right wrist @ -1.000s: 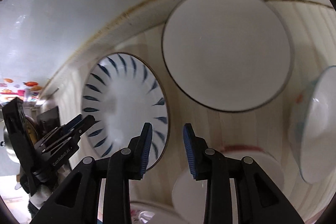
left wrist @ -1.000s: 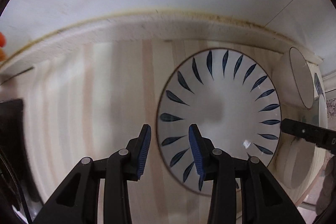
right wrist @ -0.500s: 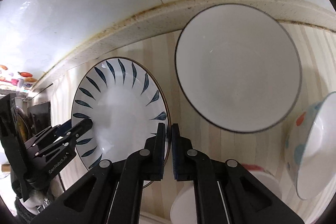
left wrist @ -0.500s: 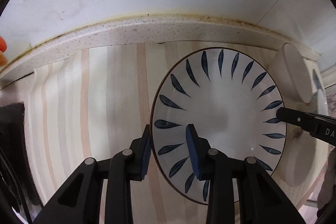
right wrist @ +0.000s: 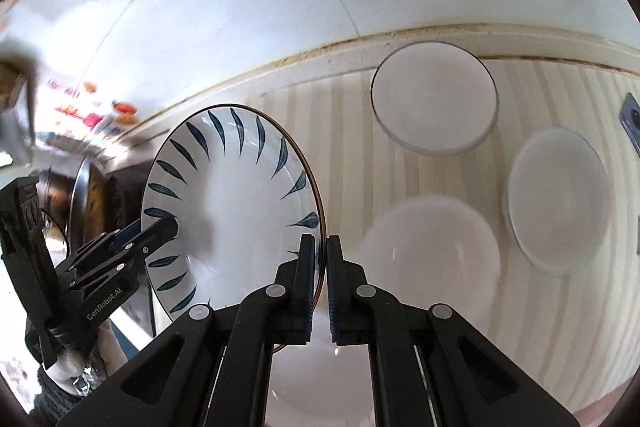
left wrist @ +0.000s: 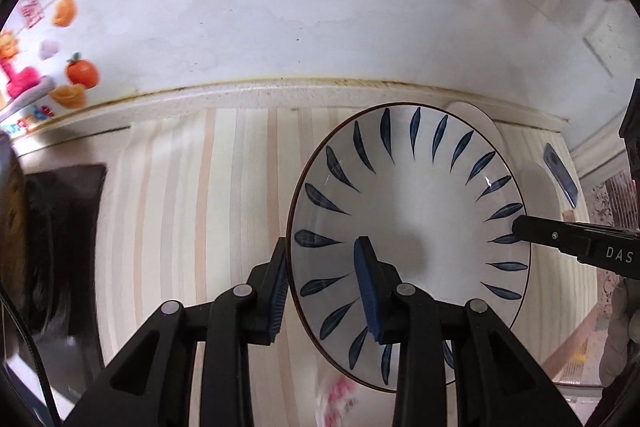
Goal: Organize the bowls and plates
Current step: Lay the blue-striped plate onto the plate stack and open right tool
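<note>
Step in hand: carrying plate (right wrist: 232, 195), judged from tilt and from how it overlaps things behind. Clamping its rim with right gripper (right wrist: 323, 239), pads drawn nearly together, only the thin edge between them. Straddling opposite rim with left gripper (left wrist: 320, 247), jaws wide apart, one pad outside the edge, other pad over the blue leaf pattern; not pinching, so counted as bracketing rather than holding. Cannot tell whether either left pad actually touches the glaze. Plate apparently off counter (left wrist: 192, 187), leaning, hanging left of the white dishes and partly hiding far bowl (right wrist: 434, 103) in left wrist view. Also noting right bowl (right wrist: 558, 199) near the counter's right side and near bowl (right wrist: 432, 247) just beside right gripper, all three apart from each other, blurred, rims up. Progress judged early: nothing stacked yet, four pieces separate. Next move, as judgement: either closing left jaws on the rim to share the load, or trusting the single right-hand pinch and clearing left gripper away; then levelling plate and setting it down flat on a bare stretch of counter, or wherever plates are to collect. Destination not shown. Risk: glazed rim sliding or pivoting in a one-point pinch while tilted; also clipping near bowl on the way down.
</note>
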Action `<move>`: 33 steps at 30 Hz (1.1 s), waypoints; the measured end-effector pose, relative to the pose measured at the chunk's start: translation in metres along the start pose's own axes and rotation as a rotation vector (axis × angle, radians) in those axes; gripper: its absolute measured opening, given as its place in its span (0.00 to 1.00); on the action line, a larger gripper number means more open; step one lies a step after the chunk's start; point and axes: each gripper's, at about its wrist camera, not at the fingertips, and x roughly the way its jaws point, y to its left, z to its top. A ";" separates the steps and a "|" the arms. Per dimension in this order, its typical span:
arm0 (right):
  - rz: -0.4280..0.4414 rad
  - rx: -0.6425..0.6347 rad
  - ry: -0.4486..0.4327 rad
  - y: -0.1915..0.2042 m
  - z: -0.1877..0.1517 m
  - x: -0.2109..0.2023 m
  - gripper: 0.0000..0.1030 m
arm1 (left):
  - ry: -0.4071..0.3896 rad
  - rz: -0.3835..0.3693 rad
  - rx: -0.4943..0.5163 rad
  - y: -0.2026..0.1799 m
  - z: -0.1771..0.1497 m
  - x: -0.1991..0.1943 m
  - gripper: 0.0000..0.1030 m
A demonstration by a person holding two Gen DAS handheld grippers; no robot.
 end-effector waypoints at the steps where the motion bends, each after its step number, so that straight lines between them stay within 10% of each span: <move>1: 0.001 -0.008 0.002 -0.001 -0.010 -0.006 0.07 | -0.004 -0.002 -0.001 -0.004 -0.009 -0.007 0.28; 15: 0.002 -0.016 0.128 -0.031 -0.138 0.018 0.07 | 0.082 0.021 -0.019 -0.035 -0.113 0.008 0.28; 33: -0.045 -0.032 0.186 -0.047 -0.164 0.069 0.07 | 0.140 0.061 -0.024 -0.036 -0.134 0.058 0.28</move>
